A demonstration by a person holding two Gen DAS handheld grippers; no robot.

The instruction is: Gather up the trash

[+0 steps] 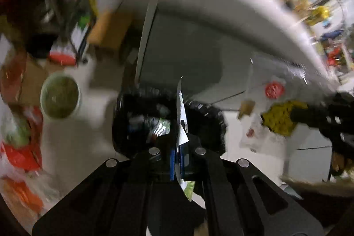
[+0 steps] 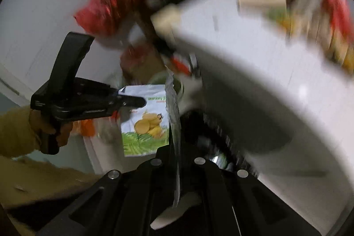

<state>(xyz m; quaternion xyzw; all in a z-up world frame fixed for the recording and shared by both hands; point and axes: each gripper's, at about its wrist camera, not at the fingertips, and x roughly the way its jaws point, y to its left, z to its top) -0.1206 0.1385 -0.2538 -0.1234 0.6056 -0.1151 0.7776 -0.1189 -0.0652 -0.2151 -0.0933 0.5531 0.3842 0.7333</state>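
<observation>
Left gripper (image 1: pixel 180 143), jaws clamped on a snack packet (image 1: pixel 181 116) held edge-on, hangs directly above the black-lined bin (image 1: pixel 137 112); right gripper (image 2: pixel 174 154), gripping a clear wrapper (image 2: pixel 173 107), is alongside.

Snack packet (image 2: pixel 145 123) above black-lined bin (image 1: pixel 137 107)

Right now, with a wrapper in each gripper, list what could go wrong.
1. The left gripper pinches its snack packet by one edge only; it may slip out short of the black bin.
2. The right gripper's clear wrapper hangs wide and might catch the white tabletop's edge.
3. The green bowl stands close beside the bin and could get knocked.
</observation>
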